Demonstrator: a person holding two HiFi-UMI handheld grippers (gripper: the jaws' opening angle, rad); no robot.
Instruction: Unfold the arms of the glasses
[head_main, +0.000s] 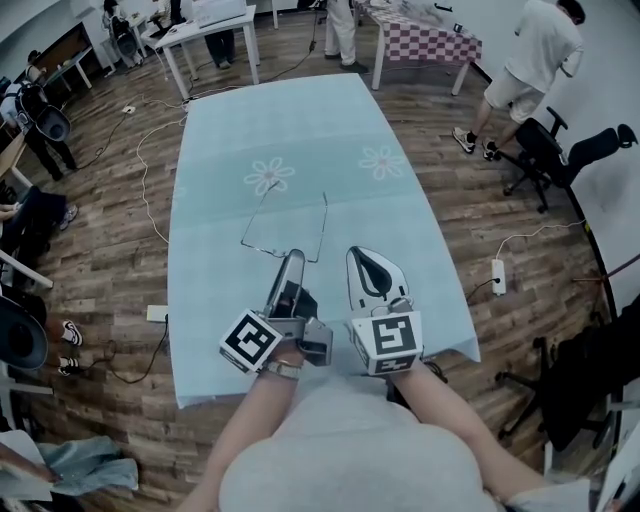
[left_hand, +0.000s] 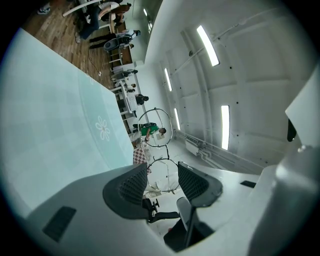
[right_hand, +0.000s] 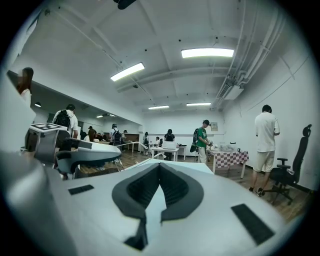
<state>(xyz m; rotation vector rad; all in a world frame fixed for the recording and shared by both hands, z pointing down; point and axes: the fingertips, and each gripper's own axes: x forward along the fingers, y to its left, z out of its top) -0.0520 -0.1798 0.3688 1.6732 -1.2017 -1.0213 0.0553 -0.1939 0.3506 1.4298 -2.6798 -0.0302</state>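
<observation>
Glasses (left_hand: 155, 128) of thin wire sit near the middle of the worktop (head_main: 230, 150), between its two printed daisies (head_main: 268, 177) and the near edge. Both arms look swung out, running from the front toward the far edge, so I judge the unfolding all but done, with only letting go left. The left tongs (head_main: 292, 258), rolled on their side, seem to pinch one round rim between their pads (whether the frame rests on the cloth or hangs just above it, I cannot tell). The right tongs (head_main: 366, 254) are clenched on nothing beside them. Around the pale blue cloth lie a wooden floor (head_main: 120, 250) with trailing cables, office chairs (head_main: 545, 150), a checked table (head_main: 425, 42) and several people.
</observation>
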